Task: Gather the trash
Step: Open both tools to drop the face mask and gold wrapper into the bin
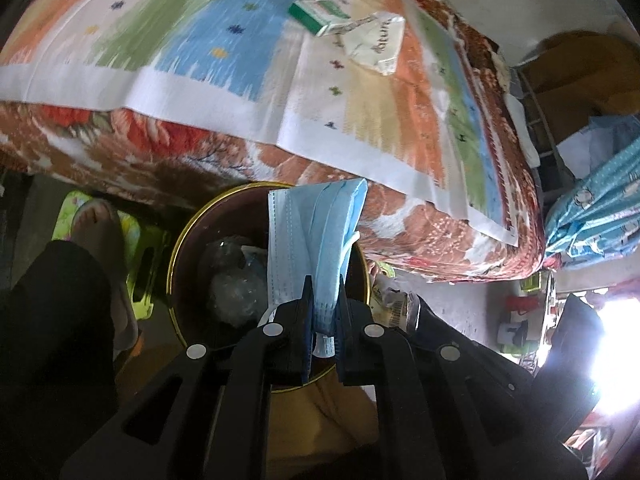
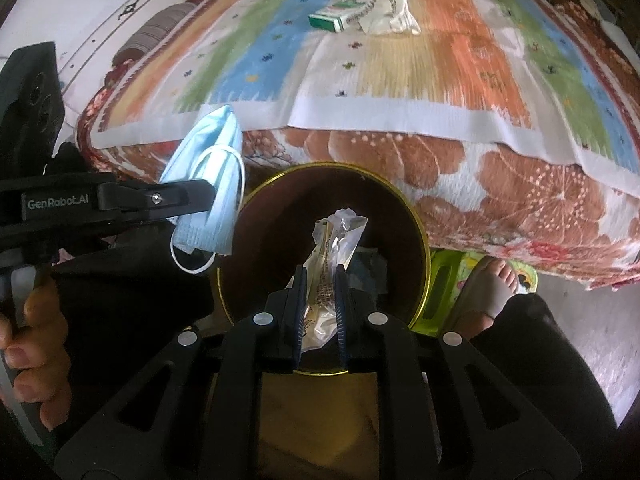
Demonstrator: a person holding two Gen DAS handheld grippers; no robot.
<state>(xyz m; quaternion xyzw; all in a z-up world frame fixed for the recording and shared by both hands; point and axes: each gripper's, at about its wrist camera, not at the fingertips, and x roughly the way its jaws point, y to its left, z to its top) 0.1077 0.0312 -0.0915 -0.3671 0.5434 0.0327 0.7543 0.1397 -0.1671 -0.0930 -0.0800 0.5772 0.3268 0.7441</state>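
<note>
My left gripper (image 1: pixel 325 284) is shut on a blue face mask (image 1: pixel 316 236) and holds it over the round gold-rimmed bin (image 1: pixel 176 256); the mask also shows in the right wrist view (image 2: pixel 208 184) at the bin's left edge. My right gripper (image 2: pixel 320 276) is shut on a clear plastic wrapper (image 2: pixel 334 240) above the bin's (image 2: pixel 416 216) opening. Clear plastic (image 1: pixel 232 280) lies inside the bin. A green and white box (image 2: pixel 332 18) and a crumpled white paper (image 2: pixel 394 8) lie on the striped cloth on the bed.
The bed (image 2: pixel 500 184) with a floral blanket stands right behind the bin. A person's foot (image 2: pixel 496 284) in a sandal rests on a green stool (image 2: pixel 444 284) beside the bin. A blue patterned cloth (image 1: pixel 600 208) hangs at the far right in the left wrist view.
</note>
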